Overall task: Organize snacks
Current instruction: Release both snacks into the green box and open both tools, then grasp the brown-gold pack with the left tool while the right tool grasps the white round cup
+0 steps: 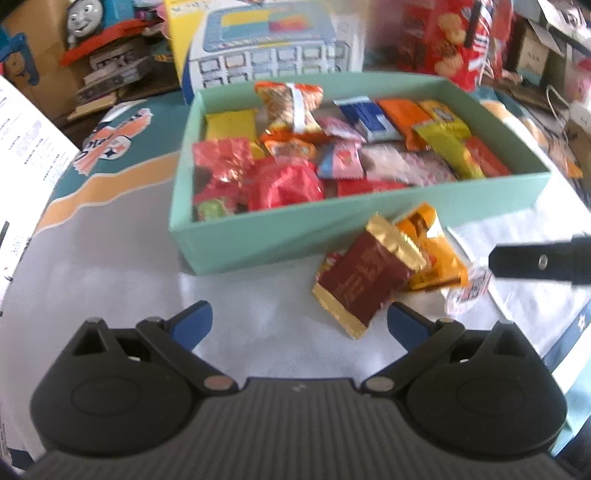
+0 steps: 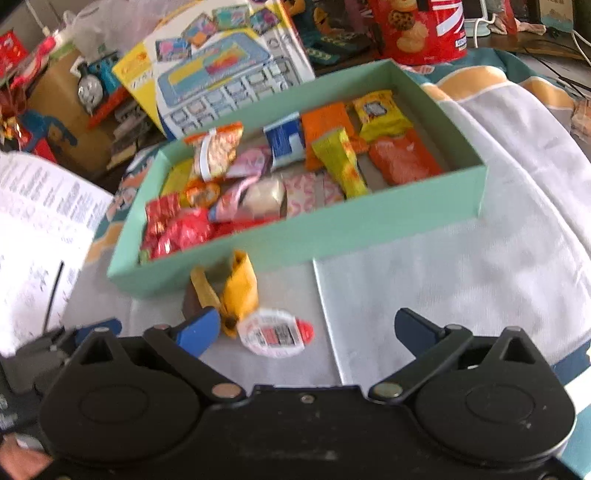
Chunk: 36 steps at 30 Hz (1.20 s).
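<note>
A mint-green box (image 1: 236, 240) (image 2: 332, 236) holds several wrapped snacks. In front of it on the table lie a dark red and gold packet (image 1: 364, 275), an orange-yellow packet (image 1: 434, 251) (image 2: 240, 288) and a white sealed cup (image 1: 467, 291) (image 2: 271, 334). My left gripper (image 1: 299, 319) is open over the bare table, with the red packet just ahead of its right fingertip. My right gripper (image 2: 307, 328) is open, and the cup lies between its fingers without being pressed. One right finger (image 1: 539, 262) shows at the edge of the left wrist view.
Behind the box stand a toy keyboard carton (image 1: 269, 40) (image 2: 221, 74), a red biscuit tin (image 2: 417, 29) and a toy train (image 1: 85, 18). Printed paper sheets (image 2: 37, 229) lie at the left. A white cloth (image 2: 461, 266) covers the table at the right.
</note>
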Motion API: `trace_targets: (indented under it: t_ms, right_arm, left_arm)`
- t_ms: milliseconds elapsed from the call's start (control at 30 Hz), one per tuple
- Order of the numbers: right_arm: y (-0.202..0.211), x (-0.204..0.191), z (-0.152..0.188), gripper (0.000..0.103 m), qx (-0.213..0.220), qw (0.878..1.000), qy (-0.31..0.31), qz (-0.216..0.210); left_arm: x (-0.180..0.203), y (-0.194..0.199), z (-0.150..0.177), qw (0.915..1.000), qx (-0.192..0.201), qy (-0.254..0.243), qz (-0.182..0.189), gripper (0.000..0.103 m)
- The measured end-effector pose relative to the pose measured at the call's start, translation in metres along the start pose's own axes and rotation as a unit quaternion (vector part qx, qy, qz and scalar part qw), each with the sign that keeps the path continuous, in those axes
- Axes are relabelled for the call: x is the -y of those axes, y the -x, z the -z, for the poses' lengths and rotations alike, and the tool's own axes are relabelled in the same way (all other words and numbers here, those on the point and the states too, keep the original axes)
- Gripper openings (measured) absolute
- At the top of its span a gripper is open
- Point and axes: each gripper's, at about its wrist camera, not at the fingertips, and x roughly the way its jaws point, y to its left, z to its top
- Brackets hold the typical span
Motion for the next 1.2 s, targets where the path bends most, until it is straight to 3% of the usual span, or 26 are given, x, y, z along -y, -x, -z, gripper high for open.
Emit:
trace_targets:
  t_ms: [167, 367, 433, 467, 800, 900, 933, 967, 1200]
  right_arm:
    - [-0.016, -0.01, 0.014, 0.084, -0.023, 0.999, 0.028, 0.002]
    - [-0.029, -0.025, 0.012, 0.07, -0.009, 0.998, 0.057, 0.002]
    - [-0.036, -0.028, 0.01, 0.047, -0.005, 0.998, 0.066, 0.005]
    - [-0.037, -0.028, 0.01, 0.044, -0.002, 0.998, 0.067, 0.002]
    - [-0.028, 0.009, 0.006, 0.044, 0.007, 1.0, 0.027, -0.005]
    - [-0.028, 0.014, 0.005, 0.044, 0.009, 1.0, 0.018, -0.007]
    - [-0.028, 0.015, 0.005, 0.044, 0.01, 1.0, 0.018, -0.007]
    - [-0.028, 0.015, 0.005, 0.044, 0.01, 1.0, 0.017, -0.007]
    - [-0.027, 0.018, 0.006, 0.044, 0.013, 1.0, 0.012, -0.013]
  left_arm:
    - [-0.003, -0.009, 0.005, 0.9999, -0.013, 0.004, 0.0, 0.103]
    - [-0.011, -0.014, 0.005, 0.9997, -0.018, 0.014, -0.003, 0.103]
    - [-0.011, -0.015, 0.005, 0.9998, -0.018, 0.01, -0.002, 0.103]
    - [-0.01, -0.015, 0.005, 0.9998, -0.018, 0.007, -0.001, 0.103]
    - [0.019, -0.028, -0.011, 0.9979, 0.006, -0.064, 0.002, 0.099]
    - [0.024, -0.032, -0.014, 0.9972, 0.012, -0.073, 0.012, 0.081]
    - [0.024, -0.031, -0.016, 0.9971, 0.012, -0.071, 0.026, 0.063]
    - [0.024, -0.03, -0.017, 0.9969, 0.009, -0.067, 0.042, 0.054]
    - [0.016, -0.022, -0.012, 0.9978, -0.008, -0.018, 0.063, 0.049]
